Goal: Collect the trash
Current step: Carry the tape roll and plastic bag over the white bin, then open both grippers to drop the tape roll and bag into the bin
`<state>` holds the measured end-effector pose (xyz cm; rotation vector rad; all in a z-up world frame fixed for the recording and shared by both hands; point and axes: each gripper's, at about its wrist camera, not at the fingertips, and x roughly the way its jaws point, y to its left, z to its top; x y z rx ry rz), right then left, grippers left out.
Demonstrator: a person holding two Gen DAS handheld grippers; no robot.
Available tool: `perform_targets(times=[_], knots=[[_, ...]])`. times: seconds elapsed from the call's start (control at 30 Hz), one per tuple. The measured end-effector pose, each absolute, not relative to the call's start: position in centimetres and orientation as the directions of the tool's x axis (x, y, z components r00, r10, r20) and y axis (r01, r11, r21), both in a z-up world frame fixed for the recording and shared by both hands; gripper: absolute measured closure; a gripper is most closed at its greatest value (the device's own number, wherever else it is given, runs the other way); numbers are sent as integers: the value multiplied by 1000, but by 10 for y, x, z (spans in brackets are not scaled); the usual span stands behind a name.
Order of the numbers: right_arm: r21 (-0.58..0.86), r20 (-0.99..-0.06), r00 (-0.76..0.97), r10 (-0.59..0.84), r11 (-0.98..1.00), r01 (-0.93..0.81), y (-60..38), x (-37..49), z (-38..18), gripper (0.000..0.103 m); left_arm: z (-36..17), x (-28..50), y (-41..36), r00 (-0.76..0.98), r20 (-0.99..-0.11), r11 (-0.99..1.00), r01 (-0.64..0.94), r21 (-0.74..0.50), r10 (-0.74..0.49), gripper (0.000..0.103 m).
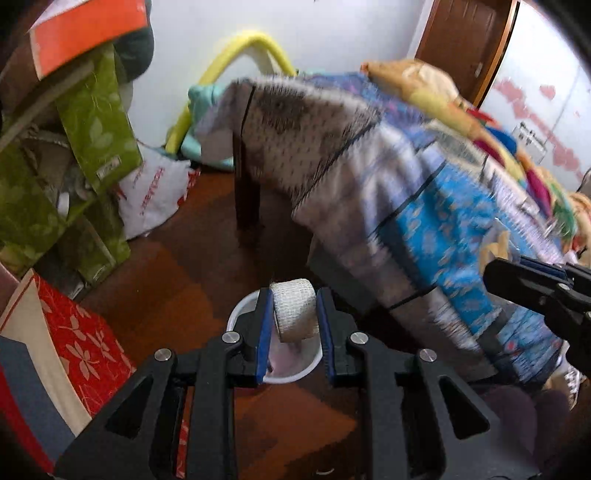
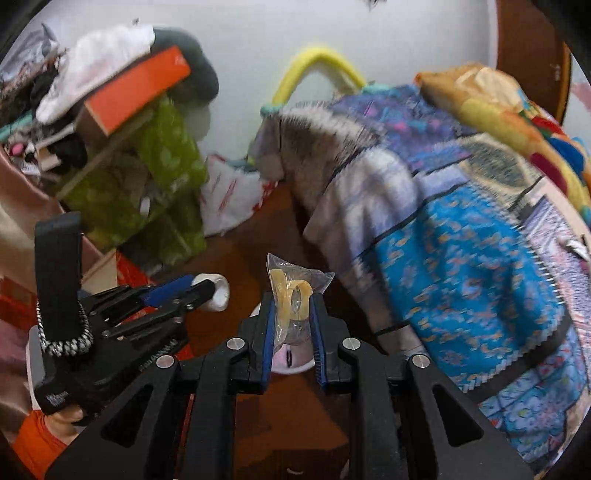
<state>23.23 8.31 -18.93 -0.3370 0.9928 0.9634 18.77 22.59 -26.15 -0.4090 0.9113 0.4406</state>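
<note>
My left gripper (image 1: 294, 314) is shut on a white roll of gauze bandage (image 1: 294, 314), held above a white bin with a pale pink liner (image 1: 291, 365) on the brown floor. My right gripper (image 2: 292, 306) is shut on a small clear plastic bag (image 2: 295, 291) with yellow rubber bands inside; the same white bin (image 2: 291, 360) shows just below its fingers. In the right wrist view the left gripper (image 2: 207, 291) appears at the left with the bandage roll (image 2: 218, 291) in it. The right gripper (image 1: 535, 284) enters the left wrist view at the right edge.
A bed with a blue patterned blanket (image 1: 443, 221) fills the right side, its dark leg (image 1: 245, 192) close behind the bin. Green boxes (image 1: 92, 140), an orange box (image 1: 85, 29), a red patterned box (image 1: 77, 339) and a white plastic bag (image 1: 155, 192) crowd the left.
</note>
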Motion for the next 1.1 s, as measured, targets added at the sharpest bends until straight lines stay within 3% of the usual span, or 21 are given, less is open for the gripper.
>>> perform_targets(times=[0.43, 0.8, 0.87, 0.97, 1.1], knots=[[285, -911, -49, 410, 539, -793, 136, 265, -277, 86, -341, 204, 251, 394, -917, 811, -554, -187, 58, 80], [319, -900, -98, 425, 487, -813, 166, 276, -282, 85, -350, 210, 267, 392, -919, 780, -588, -214, 43, 80], [340, -897, -115, 428, 498, -798, 168, 281, -283, 79, -349, 212, 269, 386, -921, 777, -595, -204, 54, 80], [361, -894, -128, 429, 523, -772, 165, 287, -285, 57, -348, 214, 271, 368, -928, 771, -608, -191, 60, 75], [342, -900, -101, 425, 540, -769, 157, 289, -283, 56, -343, 212, 271, 366, -928, 771, -609, -183, 69, 73]])
